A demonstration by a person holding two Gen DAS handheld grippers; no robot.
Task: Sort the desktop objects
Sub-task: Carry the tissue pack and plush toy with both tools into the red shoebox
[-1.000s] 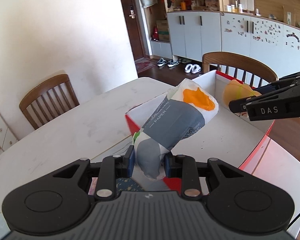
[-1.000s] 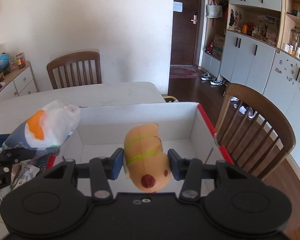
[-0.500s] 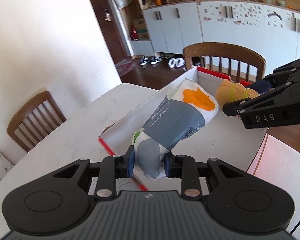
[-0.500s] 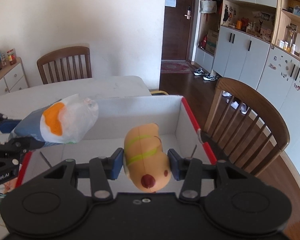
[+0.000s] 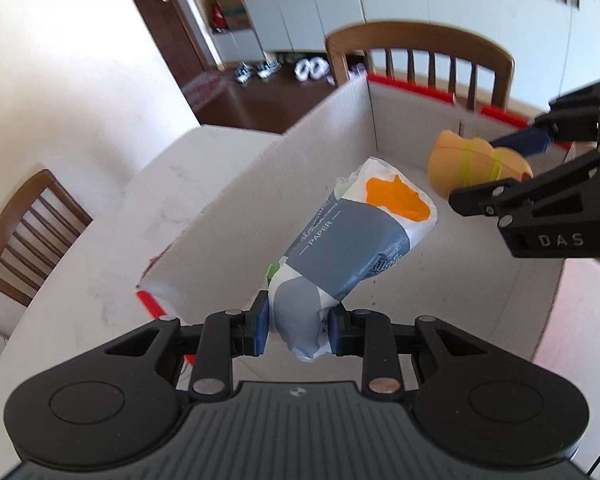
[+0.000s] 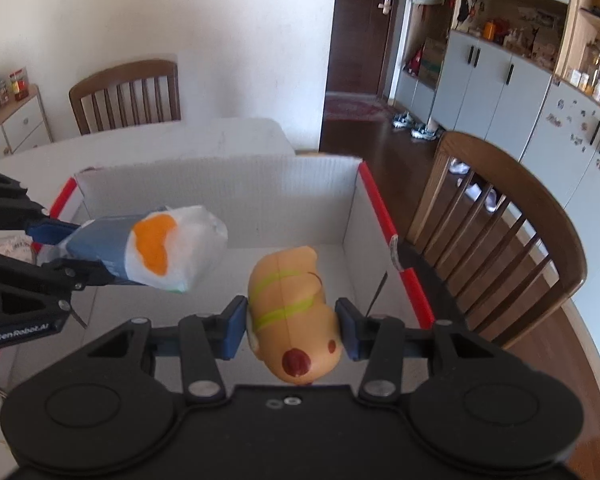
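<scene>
My left gripper [image 5: 298, 328] is shut on a tissue pack [image 5: 352, 248], white and grey with an orange patch, held in the air over the inside of a white cardboard box with red edges [image 5: 324, 128]. My right gripper [image 6: 294, 328] is shut on a tan toy with yellow-green bands [image 6: 292, 312], also held over the box [image 6: 260, 204]. The toy [image 5: 472, 164] and right gripper [image 5: 512, 168] show at the right of the left wrist view. The pack [image 6: 164, 248] and left gripper [image 6: 60, 248] show at the left of the right wrist view.
The box stands on a white table [image 5: 100, 264]. A wooden chair [image 6: 508, 216] stands just beyond the box's right wall, another [image 6: 128, 96] at the table's far side. Some papers [image 6: 12, 246] lie left of the box.
Both grippers have moved forward over the box with their objects still held. The views now look down into the box interior.
</scene>
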